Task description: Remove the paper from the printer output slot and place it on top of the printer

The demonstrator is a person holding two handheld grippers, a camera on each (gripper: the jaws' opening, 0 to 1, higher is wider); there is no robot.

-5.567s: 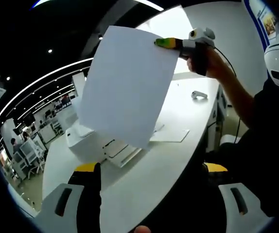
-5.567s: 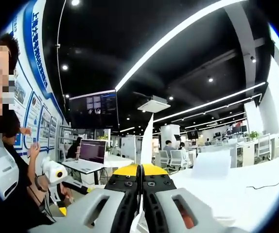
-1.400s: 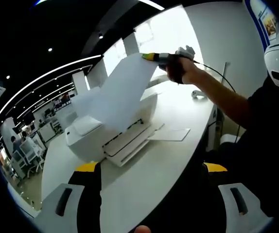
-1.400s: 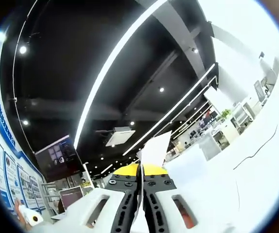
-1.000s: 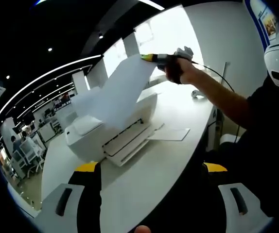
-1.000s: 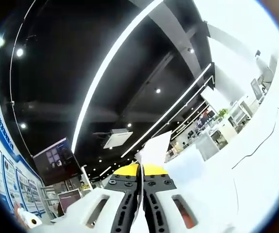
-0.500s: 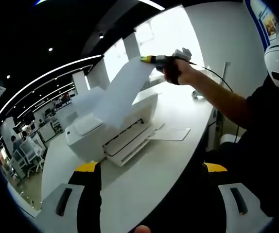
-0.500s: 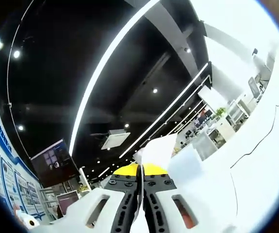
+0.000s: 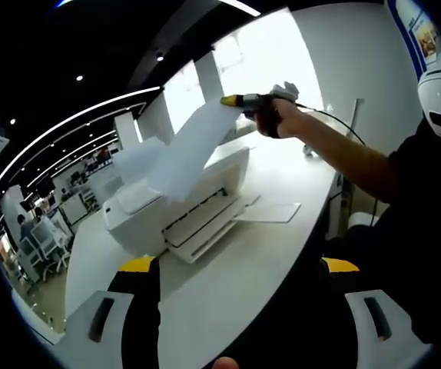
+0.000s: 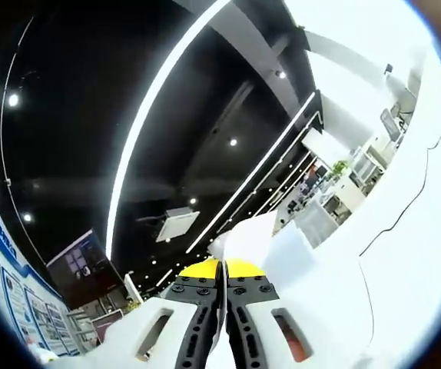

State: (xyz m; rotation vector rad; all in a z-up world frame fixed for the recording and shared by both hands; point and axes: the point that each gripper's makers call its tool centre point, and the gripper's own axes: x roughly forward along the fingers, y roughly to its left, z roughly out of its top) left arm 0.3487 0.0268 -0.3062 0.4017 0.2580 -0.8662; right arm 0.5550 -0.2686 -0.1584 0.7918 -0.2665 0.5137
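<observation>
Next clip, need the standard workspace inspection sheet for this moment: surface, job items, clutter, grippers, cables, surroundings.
Surface: long white table.
Job's things: white printer on the table; paper sheet held slanting over its top.
Clutter: flat white sheet beside the printer; small white object farther back.
Grippers: right gripper shut on the paper's corner; left gripper open, away from the printer.
Cables: black cable trailing from the right gripper.
Surroundings: open office, ceiling light strips.
</observation>
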